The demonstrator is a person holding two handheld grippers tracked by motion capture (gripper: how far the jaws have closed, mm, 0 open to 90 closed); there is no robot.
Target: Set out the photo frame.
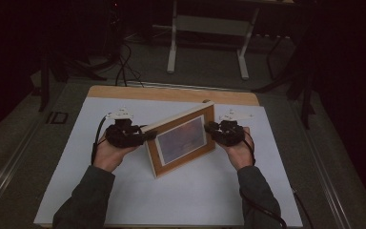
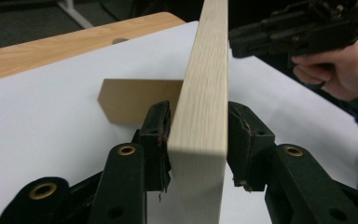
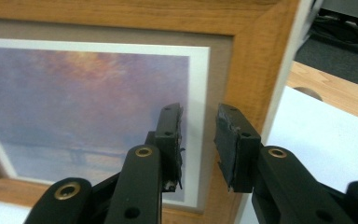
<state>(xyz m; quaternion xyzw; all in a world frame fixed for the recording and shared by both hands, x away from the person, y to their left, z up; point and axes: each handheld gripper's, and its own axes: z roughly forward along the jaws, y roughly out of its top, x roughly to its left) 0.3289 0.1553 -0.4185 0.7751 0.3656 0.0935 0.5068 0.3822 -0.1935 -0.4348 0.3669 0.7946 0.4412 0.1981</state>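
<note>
My left gripper [image 1: 145,136] sits at the left end of the picture frame [image 1: 183,138], which stands on its lower edge in the middle of the high view, tilted on the white sheet [image 1: 76,191] that covers the table. In the left gripper view the frame's pale side edge [image 2: 203,116] runs up the centre between my two jaws. The right pad [image 2: 242,135] stands off the wood with a sliver of sheet showing between them; the left pad [image 2: 158,130] looks close against it, though I cannot tell whether it touches. So these jaws straddle the frame without clamping it. Behind the edge, left of centre in that view, the brown easel stand [image 2: 135,100] rests on the sheet (it seems to be carrying the frame).

My right gripper [image 1: 208,128] is at the frame's right end. In the right gripper view its jaws stand apart with nothing between them, in front of the printed picture [image 3: 84,102] and the wooden border [image 3: 256,74].

I judge the step to be letting the frame stand alone. Next I should draw both grippers straight back, without brushing an edge and toppling it.
</note>
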